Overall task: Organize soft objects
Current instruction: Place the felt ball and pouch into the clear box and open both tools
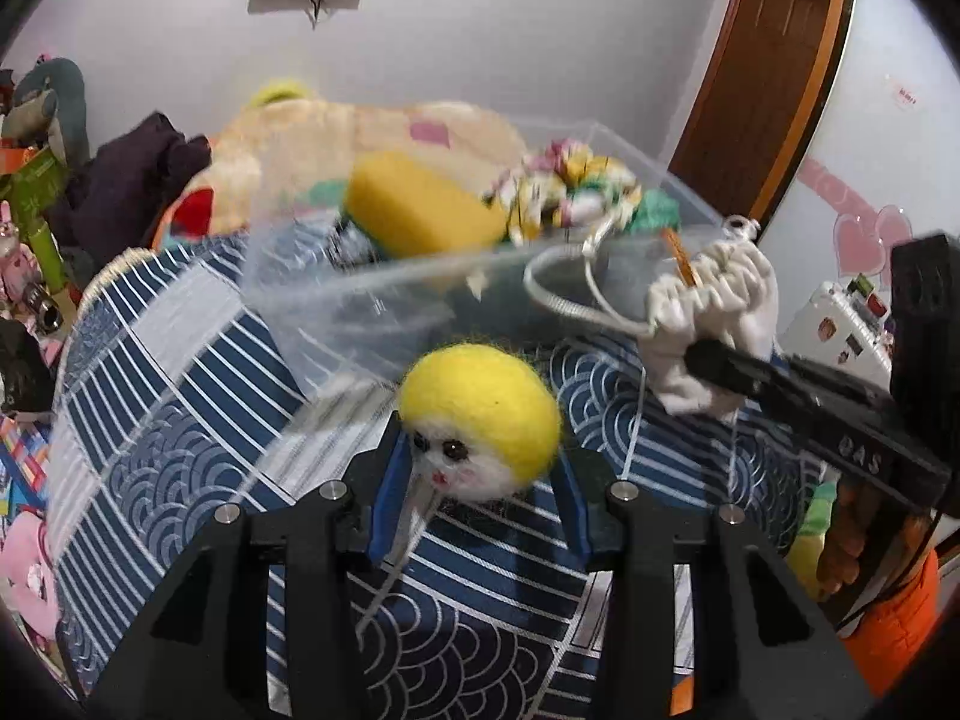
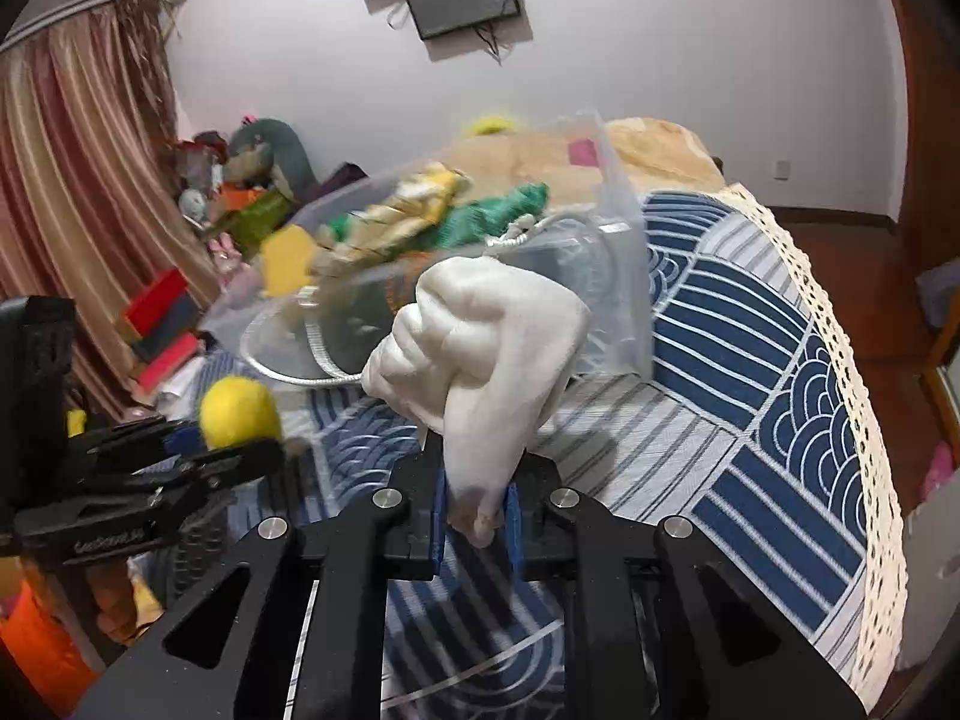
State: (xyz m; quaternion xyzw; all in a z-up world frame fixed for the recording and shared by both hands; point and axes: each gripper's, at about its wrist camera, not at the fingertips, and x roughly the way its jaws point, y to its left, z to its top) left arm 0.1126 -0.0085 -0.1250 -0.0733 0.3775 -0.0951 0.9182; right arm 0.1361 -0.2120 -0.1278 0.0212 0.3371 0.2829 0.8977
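My left gripper (image 1: 477,468) is shut on a yellow and white felt ball with a face (image 1: 480,414), held above the blue patterned bed. It also shows in the right wrist view (image 2: 239,411). My right gripper (image 2: 477,510) is shut on a white drawstring pouch (image 2: 480,348), also seen in the left wrist view (image 1: 711,324). A clear plastic bin (image 1: 384,300) stands just beyond both grippers. It holds a yellow sponge (image 1: 420,210), a floral cloth (image 1: 564,192) and a green cloth (image 2: 498,216).
The bed has a blue and white wave-pattern cover (image 2: 750,372) with a lace edge on the right. A cream pillow (image 1: 336,138) lies behind the bin. Plush toys and boxes (image 2: 252,180) crowd the far left. A wooden door (image 1: 768,72) stands at the right.
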